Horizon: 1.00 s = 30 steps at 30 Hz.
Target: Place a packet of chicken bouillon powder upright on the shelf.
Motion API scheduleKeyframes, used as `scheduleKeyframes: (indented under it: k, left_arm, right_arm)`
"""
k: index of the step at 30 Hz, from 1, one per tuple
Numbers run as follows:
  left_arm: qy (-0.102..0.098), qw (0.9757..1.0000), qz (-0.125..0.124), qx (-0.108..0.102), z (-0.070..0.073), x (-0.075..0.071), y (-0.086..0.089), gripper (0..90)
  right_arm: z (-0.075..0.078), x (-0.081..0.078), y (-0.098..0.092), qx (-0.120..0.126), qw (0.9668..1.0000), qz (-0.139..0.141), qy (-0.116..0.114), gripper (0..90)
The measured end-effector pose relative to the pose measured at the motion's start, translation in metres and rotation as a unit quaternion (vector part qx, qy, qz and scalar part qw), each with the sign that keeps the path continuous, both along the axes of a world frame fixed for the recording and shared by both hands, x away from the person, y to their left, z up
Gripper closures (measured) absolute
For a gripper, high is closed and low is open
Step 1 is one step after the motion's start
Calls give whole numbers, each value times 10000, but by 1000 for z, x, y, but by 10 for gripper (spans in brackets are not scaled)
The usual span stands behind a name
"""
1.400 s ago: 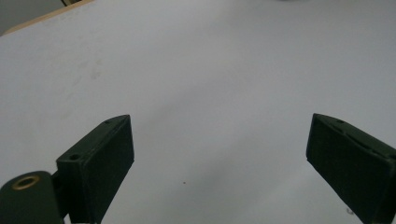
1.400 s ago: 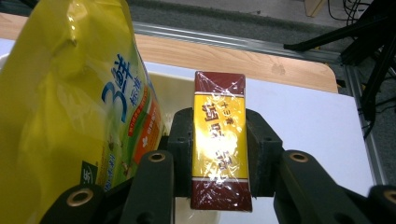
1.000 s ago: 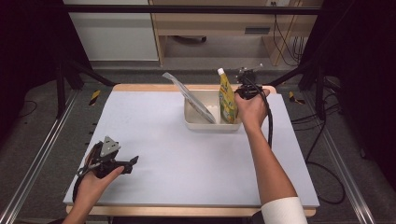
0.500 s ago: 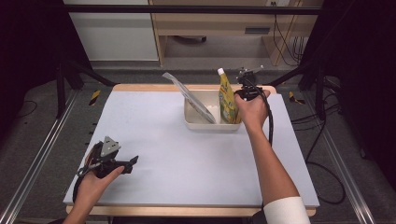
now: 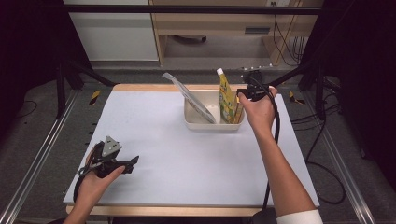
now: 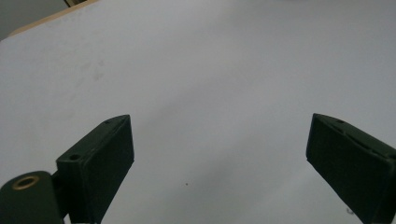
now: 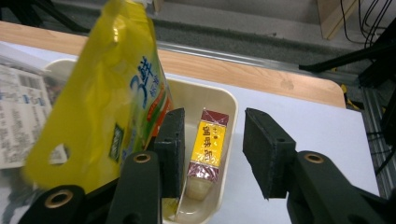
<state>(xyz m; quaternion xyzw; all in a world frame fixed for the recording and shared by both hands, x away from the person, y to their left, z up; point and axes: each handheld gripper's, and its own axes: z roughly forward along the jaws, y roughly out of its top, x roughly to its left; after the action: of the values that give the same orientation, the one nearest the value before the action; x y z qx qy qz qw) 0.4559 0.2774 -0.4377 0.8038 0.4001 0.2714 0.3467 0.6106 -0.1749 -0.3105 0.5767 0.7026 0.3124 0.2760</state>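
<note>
Small red-yellow carton (image 7: 207, 148) sits inside cream tub (image 7: 227, 100), beside yellow pouch (image 7: 106, 88), released. Right gripper (image 7: 212, 148) just above, jaws just been opening, nothing between. Left gripper (image 6: 219, 163) wide apart, empty, over table (image 5: 154, 121). Packing looks mostly done.

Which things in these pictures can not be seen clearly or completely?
- Small carton: right gripper view, its lower end hidden behind the right gripper, whose jaws have just been opening with nothing pressed between them.
- Yellow pouch: right gripper view, blurred, cap cut off by the top edge.
- Flat packet: high view, print too small to read.
- Tray floor: high view, hidden by its contents.
</note>
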Motion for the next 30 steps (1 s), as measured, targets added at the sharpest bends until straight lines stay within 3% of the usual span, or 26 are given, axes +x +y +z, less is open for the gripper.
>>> scheduleKeyframes:
  k: [7, 11, 22, 30]
  left_arm:
    - [36, 10000, -40, -48, -1, 1, 2, 75]
    - [1, 10000, -64, -64, 0, 1, 3, 75]
    - [-83, 9999, -56, -12, 3, -1, 1, 74]
    - [-126, 9999, -43, -14, 5, -3, 1, 74]
  right_arm:
    - [7, -24, -4, 265, 9988, 266, -323, 473]
    - [6, -39, -3, 238, 9977, 430, -463, 414]
    - [5, -78, -14, 157, 9951, 480, -851, 361]
    - [4, -102, -27, 258, 9919, 457, -1160, 256]
